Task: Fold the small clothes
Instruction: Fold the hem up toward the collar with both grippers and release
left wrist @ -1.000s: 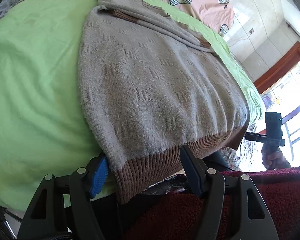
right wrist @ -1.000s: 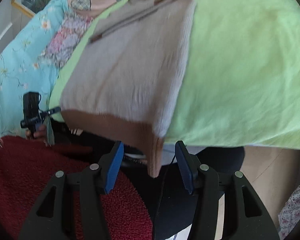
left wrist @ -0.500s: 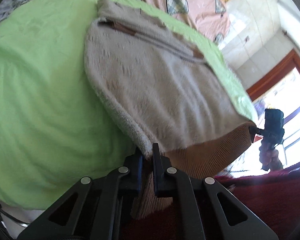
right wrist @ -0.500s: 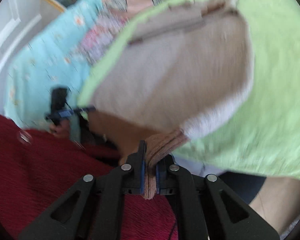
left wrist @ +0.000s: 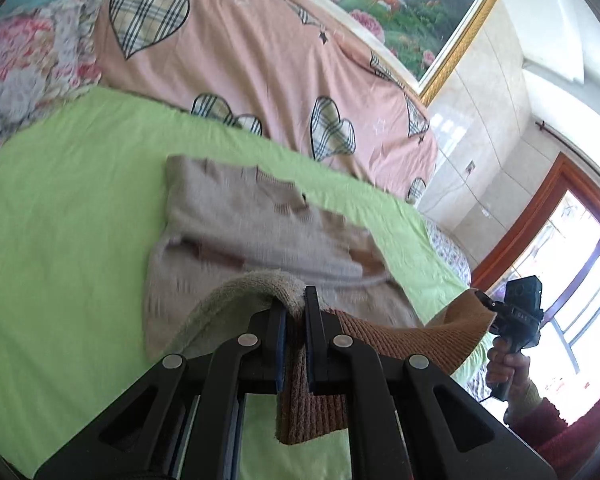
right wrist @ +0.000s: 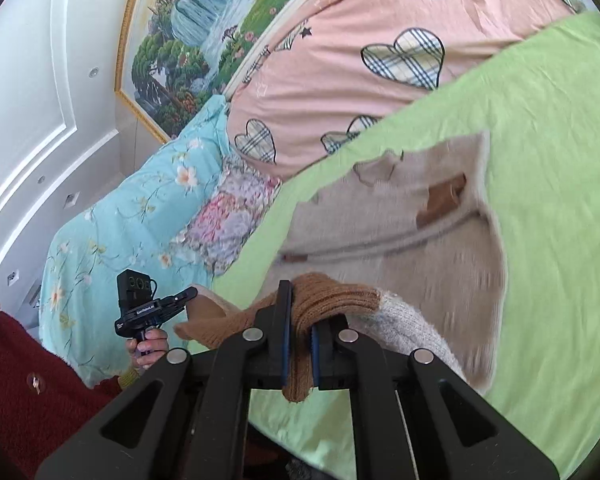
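Bed: green sheet (left wrist: 68,208) spread over it, with a pink heart-print quilt (left wrist: 260,60) and a floral blue quilt (right wrist: 132,216) behind; a framed landscape painting (right wrist: 204,40) hangs on the wall.
Change, jaws: a second ago both stood open around the hem; now both are clenched on it.
Change, sweater: earlier it lay flat with the hem hanging over the bed's edge; now the hem is lifted off the sheet and carried over the body, toward the collar.
Left hand-held gripper (left wrist: 295,312): clamped on the hem's left corner, ribbing hanging down between its fingers.
Right hand-held gripper (right wrist: 300,312): clamped on the hem's right corner.
Sweater (left wrist: 236,216): beige knit with a brown ribbed hem (left wrist: 404,340), lying on the green sheet, collar end toward the quilts; sleeves folded across the chest, brown cuffs (right wrist: 440,200) showing; the body blurred.
Hem span: pulled taut between the two grippers.
Person: red knitted sleeve (right wrist: 28,380), a hand (right wrist: 148,346) on each handle.
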A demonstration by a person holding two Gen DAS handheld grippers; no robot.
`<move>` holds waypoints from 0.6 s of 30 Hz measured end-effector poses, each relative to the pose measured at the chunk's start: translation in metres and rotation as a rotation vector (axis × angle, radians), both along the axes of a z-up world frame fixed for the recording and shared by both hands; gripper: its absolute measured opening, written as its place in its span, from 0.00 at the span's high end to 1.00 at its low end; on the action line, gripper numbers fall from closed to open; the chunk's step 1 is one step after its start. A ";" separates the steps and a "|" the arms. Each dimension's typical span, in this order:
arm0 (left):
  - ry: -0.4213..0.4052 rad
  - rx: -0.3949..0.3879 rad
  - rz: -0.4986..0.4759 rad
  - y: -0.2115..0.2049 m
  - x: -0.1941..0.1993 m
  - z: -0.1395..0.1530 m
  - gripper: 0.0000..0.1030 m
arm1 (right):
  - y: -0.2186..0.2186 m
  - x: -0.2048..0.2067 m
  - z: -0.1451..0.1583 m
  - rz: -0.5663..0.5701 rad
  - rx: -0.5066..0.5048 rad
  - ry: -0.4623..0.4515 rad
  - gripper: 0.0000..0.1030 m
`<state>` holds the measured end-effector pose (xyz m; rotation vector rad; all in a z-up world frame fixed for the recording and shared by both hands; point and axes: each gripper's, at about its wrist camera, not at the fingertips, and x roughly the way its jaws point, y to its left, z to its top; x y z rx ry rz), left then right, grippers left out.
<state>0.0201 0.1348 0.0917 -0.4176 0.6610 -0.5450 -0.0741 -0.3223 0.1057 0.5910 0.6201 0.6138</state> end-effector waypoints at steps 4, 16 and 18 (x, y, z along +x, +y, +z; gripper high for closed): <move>-0.017 -0.011 0.026 -0.011 0.043 0.002 0.94 | -0.013 0.040 0.011 -0.067 -0.008 -0.043 0.91; 0.094 0.040 0.113 -0.014 0.198 -0.032 0.95 | -0.016 0.194 -0.020 -0.225 -0.129 0.052 0.92; 0.123 0.047 0.127 -0.015 0.215 -0.044 0.95 | -0.017 0.213 -0.033 -0.252 -0.149 0.100 0.92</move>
